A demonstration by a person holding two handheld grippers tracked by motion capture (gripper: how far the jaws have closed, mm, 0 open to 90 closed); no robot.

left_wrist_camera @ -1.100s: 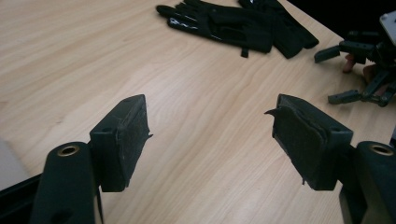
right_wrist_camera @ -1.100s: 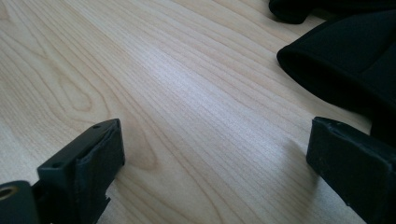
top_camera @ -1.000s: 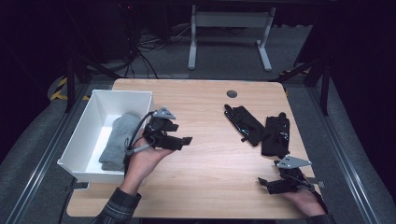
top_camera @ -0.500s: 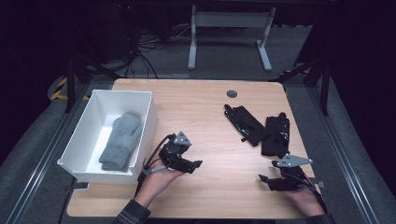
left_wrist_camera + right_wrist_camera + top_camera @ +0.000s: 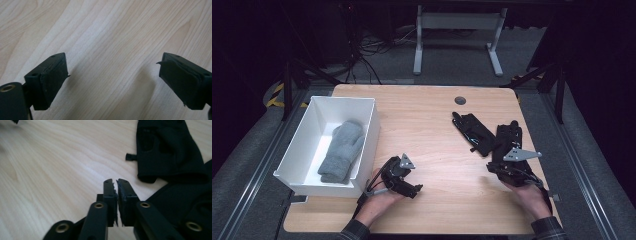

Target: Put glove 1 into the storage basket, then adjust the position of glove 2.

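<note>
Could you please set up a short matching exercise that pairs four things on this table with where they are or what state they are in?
Things:
1. grey mitten
2. black gloves
3. left gripper
4. right gripper

Places or states:
A. jaws shut, nothing between them
B. lying inside the white bin
C. jaws wide apart over bare wood
D. lying on the table at its right side

Pairs: 1-B, 2-D, 3-C, 4-A

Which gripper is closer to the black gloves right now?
Right. The right gripper sits at the near edge of the black gloves; the left gripper is well off, near the white bin.
</note>
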